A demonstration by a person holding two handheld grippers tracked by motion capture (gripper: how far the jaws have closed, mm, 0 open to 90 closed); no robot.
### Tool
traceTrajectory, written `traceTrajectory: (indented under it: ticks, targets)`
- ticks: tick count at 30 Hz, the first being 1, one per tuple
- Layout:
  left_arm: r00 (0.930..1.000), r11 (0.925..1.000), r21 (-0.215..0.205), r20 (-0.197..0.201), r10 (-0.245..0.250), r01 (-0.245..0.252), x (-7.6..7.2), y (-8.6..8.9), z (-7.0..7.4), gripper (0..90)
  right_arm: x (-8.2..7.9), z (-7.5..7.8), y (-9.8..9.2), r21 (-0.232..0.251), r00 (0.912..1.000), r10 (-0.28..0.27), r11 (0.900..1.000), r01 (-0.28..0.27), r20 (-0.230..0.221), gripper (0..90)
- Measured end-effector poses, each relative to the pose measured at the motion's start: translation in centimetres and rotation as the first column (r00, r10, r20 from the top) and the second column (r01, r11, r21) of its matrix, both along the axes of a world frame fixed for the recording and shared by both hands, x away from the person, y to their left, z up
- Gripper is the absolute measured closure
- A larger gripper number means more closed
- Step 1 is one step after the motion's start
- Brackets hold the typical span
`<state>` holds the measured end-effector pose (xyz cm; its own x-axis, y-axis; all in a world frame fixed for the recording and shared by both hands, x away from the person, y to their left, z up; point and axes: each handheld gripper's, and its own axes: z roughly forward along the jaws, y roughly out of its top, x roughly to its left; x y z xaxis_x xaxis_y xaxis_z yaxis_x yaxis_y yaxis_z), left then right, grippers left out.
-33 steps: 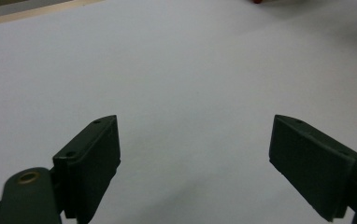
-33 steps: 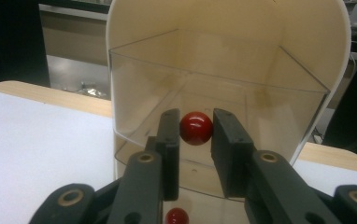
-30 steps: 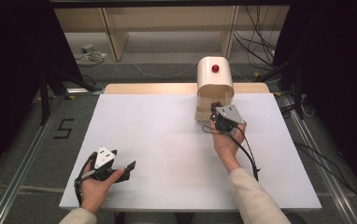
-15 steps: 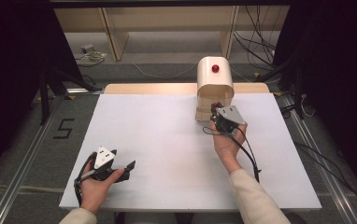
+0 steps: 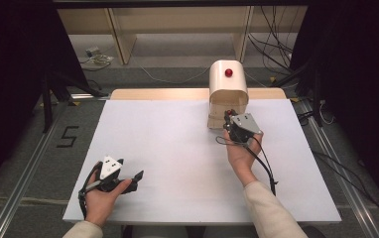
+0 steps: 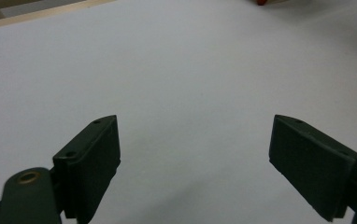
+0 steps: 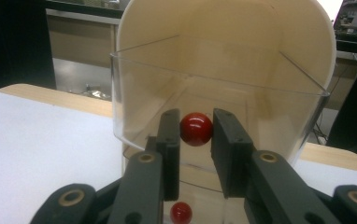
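Right gripper [image 7: 196, 135], jaws clamped on 1 red ball [image 7: 196, 129], poised at the clear bin [image 7: 134, 93] rim; left gripper [image 6: 195, 158], jaws wide, rests on the table [image 5: 167, 139], well apart.

Table: white tabletop [image 5: 177, 148] with a pale wooden strip along its far edge.
Box: cream round-topped box [image 5: 228, 94] with a red knob [image 5: 228, 72], at the far right.
Right gripper [image 5: 229, 119]: held up against the box front.
Left gripper [image 5: 134, 178]: near left corner, low over the tabletop, jaws apart.
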<state>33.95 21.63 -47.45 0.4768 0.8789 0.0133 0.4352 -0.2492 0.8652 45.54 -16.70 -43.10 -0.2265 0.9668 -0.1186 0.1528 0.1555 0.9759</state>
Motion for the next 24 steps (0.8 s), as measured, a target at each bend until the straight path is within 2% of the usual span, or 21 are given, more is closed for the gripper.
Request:
traceTrajectory:
  ticks: [24]
  targets:
    - [1.0, 1.0, 0.003, 0.004, 0.004, -0.004, -0.02, 0.09, 0.05, 16.2, -1.03, 0.17, -0.06, 0.004, 1.0, 0.006, 1.0, -0.006, 0.003, 74.0]
